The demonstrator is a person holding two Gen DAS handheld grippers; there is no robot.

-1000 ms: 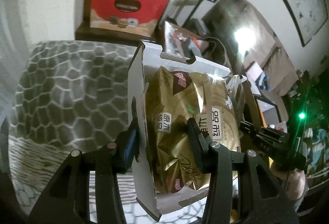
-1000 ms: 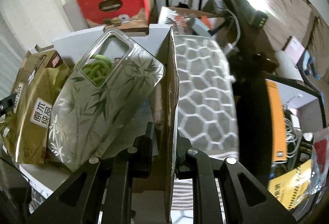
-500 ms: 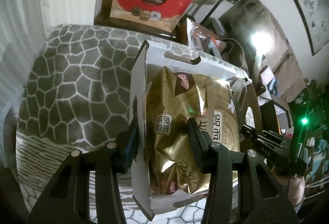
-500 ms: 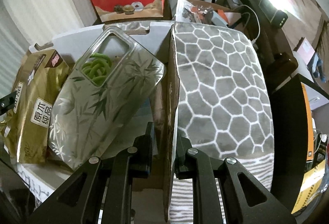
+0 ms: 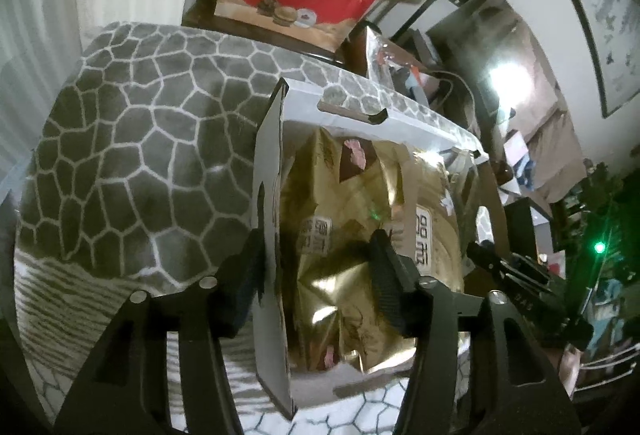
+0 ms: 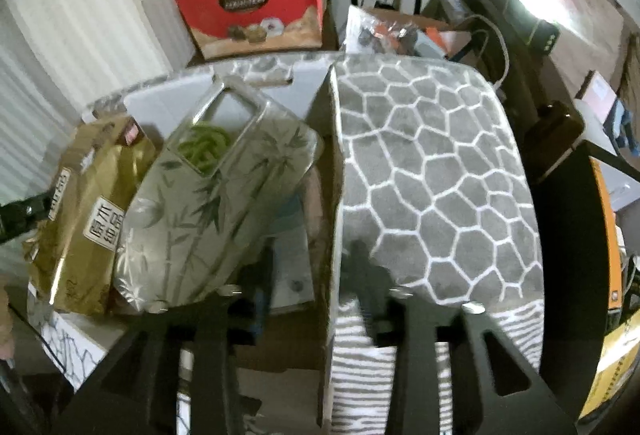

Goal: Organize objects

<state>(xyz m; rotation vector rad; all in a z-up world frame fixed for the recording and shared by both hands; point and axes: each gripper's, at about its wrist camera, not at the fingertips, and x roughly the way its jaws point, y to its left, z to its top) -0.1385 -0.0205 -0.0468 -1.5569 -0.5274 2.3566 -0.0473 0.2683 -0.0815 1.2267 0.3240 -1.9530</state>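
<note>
- The white cardboard box (image 5: 276, 171) is seen set down on the grey patterned mat (image 5: 132, 155), with one side wall standing between the fingers of each gripper.
- The left gripper (image 5: 316, 267) is seen about half open; its jaws have just been opening. The box's side wall lies between them, against the left finger, and the right finger sits inside the box, touching the gold foil bag (image 5: 360, 235); no squeeze can be made out.
- The right gripper (image 6: 316, 271) has just been opening too. The opposite box wall (image 6: 334, 195) stands between its jaws, with a gap on either side, so nothing is held.
- Just ahead of the right gripper's left finger, a clear bamboo-print pouch (image 6: 208, 211) with green items is seen leaning inside the box, beside the gold bag.
- The task is judged to be well advanced: the items are packed and the box is being let go. Withdrawal of both grippers appears to be what is left.
</note>
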